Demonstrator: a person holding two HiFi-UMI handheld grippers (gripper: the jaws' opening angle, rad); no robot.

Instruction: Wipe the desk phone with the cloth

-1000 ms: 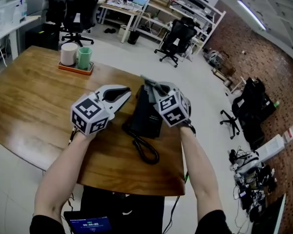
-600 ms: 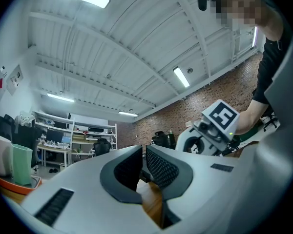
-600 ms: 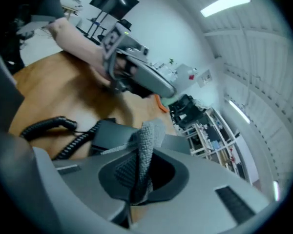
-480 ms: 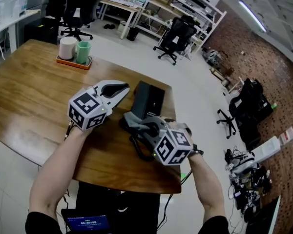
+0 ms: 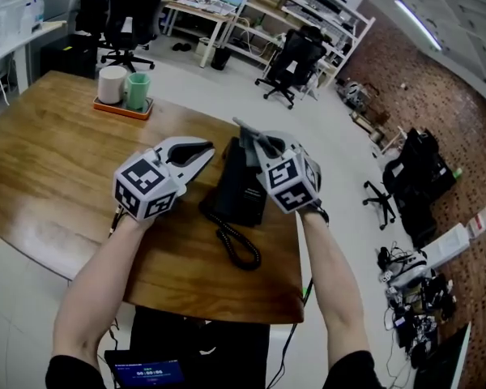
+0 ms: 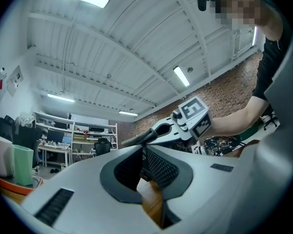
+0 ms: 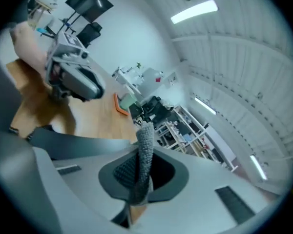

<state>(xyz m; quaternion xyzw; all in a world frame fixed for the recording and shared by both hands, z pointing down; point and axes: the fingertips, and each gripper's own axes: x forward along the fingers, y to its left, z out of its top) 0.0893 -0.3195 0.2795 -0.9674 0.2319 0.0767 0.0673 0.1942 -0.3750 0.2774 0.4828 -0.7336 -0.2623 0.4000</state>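
Head view, looking steeply down: black desk phone (image 5: 241, 193) lying on the wooden table (image 5: 49, 160) close to its right edge, coiled cord (image 5: 236, 245) trailing toward the near side. Right gripper (image 5: 257, 144) over the phone's far end, clenched on a grey cloth (image 5: 245, 130) poking out past the tips; cannot tell whether cloth and phone touch. Left gripper (image 5: 202, 148) just left of the phone, closed on nothing. Well apart at far left, an orange tray (image 5: 117, 110) bearing a white cup (image 5: 111, 85) and a green cup (image 5: 138, 90).

Right gripper view: confirms the pinch, cloth (image 7: 144, 155) standing as a narrow upright strip between the pads, and catches the left gripper (image 7: 73, 79) across the tabletop.

Left gripper view: pads meeting at the tips with only wood behind, and the right gripper (image 6: 158, 130) beyond, cloth jutting from its tip.
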